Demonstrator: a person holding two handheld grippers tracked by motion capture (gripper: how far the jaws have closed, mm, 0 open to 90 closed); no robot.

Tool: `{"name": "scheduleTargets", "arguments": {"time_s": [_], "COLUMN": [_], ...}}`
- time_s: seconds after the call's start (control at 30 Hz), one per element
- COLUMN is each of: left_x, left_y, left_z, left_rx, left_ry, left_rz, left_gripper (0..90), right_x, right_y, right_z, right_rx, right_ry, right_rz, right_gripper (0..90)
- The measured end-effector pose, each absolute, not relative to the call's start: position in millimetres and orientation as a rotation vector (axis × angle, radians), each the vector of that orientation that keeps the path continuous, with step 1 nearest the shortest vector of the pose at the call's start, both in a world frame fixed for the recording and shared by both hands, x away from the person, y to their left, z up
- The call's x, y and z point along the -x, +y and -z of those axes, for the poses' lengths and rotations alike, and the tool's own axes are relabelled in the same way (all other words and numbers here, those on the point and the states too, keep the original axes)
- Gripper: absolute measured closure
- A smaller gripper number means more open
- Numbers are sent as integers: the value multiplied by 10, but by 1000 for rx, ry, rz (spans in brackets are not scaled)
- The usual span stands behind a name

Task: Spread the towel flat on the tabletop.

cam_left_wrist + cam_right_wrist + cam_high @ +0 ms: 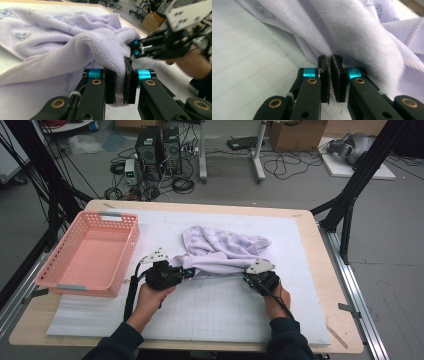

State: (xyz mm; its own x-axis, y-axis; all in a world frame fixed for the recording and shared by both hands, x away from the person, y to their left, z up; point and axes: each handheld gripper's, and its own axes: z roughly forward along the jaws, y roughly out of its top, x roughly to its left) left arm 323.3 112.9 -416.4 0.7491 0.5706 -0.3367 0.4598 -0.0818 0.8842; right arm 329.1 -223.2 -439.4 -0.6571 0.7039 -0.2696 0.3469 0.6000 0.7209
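Your left gripper pinches a thick fold of the lavender towel between its pads. Your right gripper is pressed together on a thin fold of the same near edge. The hem spans level between the two grips, its long axis running left to right across the white mat, parallel to your side of the table. The bunched remainder lies beyond the jaws, toward the far side. Both hands sit equally near. The pink basket stands well apart, left.
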Motion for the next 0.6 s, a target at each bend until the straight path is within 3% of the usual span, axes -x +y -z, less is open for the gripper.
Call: {"name": "scheduleTargets", "arguments": {"time_s": [0.3,0.6], "left_x": [-3090,-2721], "left_y": [1092,1080], "left_z": [4301,4431], "left_rx": [-1821,-1889], "left_ry": [780,774], "left_rz": [-87,-73], "left_gripper": [813,807], "right_x": [-2831,-2503], "right_y": [-2786,-2854], "right_z": [4221,4266], "right_rx": [-861,-858], "right_ry": [2360,2402], "right_rz": [-1103,-1096], "right_gripper": [862,863]}}
